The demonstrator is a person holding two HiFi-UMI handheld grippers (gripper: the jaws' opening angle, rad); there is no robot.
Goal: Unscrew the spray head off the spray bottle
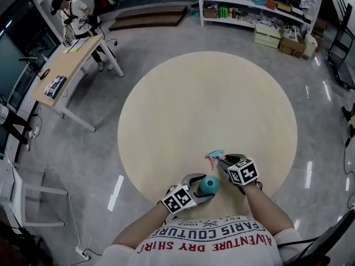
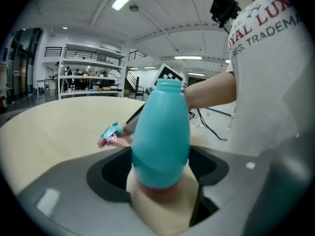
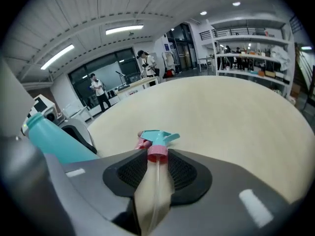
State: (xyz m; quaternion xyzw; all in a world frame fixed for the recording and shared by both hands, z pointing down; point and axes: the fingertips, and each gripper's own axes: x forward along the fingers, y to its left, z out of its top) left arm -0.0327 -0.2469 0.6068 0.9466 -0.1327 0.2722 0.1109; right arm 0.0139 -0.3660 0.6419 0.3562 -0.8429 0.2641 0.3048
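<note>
Now the left tool (image 2: 160,191) is clamping the teal bottle (image 2: 161,132) around its lower body, jaws standing wide, the bottle's neck showing bare. The right tool (image 3: 157,166) is gripping the spray head (image 3: 156,139) by its pink collar, thin tube trailing back between the jaws. The head is hanging low over the round worktop (image 1: 205,104), just beyond the bottle at the near edge. Whether they are touching is unclear.

spray bottle (image 1: 209,185): teal, neck open, about upright, bottom centre of head view | spray head (image 1: 215,157): teal trigger, pink collar, clear dip tube, unscrewed, just above the bottle in frame
</note>
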